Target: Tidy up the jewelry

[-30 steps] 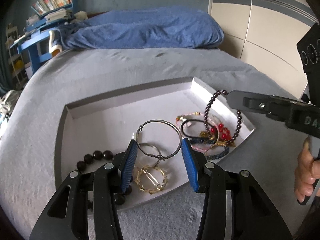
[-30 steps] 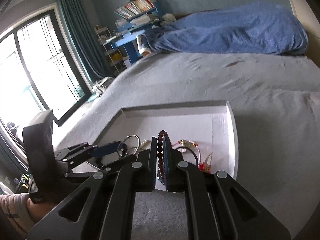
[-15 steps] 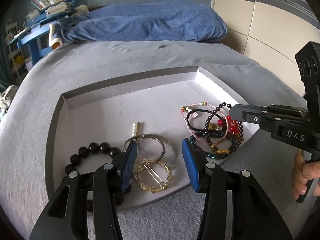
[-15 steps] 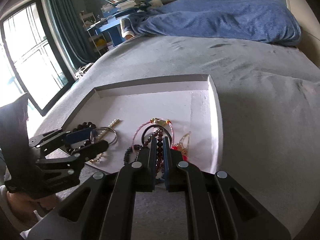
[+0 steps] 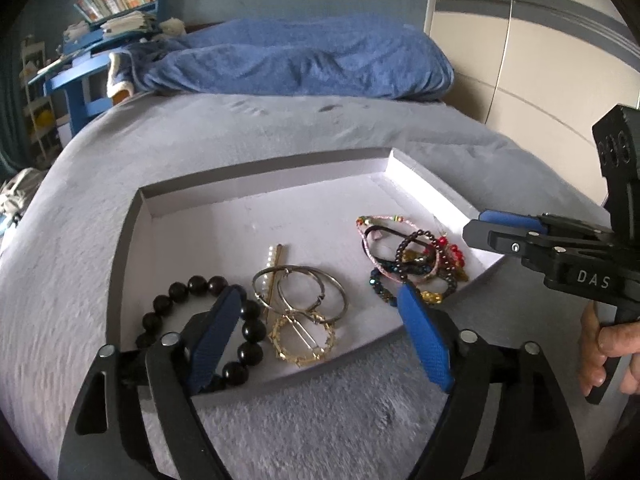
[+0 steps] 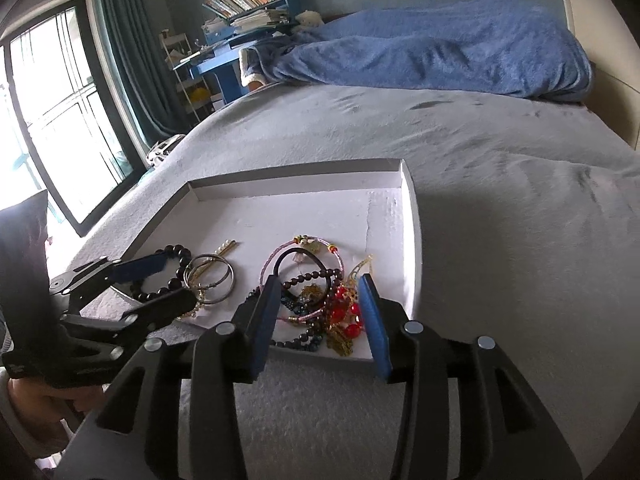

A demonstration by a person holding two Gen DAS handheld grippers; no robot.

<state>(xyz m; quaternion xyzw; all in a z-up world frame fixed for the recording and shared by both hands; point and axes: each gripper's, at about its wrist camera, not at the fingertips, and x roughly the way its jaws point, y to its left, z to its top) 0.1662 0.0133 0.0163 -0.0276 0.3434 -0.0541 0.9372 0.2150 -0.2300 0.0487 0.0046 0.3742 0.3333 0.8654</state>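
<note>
Lying flat in tray (image 5: 404,168), pearl hairpin (image 5: 274,268) long axis pointing away

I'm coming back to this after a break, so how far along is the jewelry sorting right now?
Done: every piece in view lies inside the white tray, the black bead bracelet, silver hoops and gold ring clip on one side.

In hand: nothing. The left gripper and right gripper are both open and empty.

Left: the tangled pile of bracelets at the other side looks unsorted.

A rumpled blue blanket (image 5: 304,60) lies on the grey bed (image 5: 240,136) near a blue bookshelf (image 6: 248,4).
</note>
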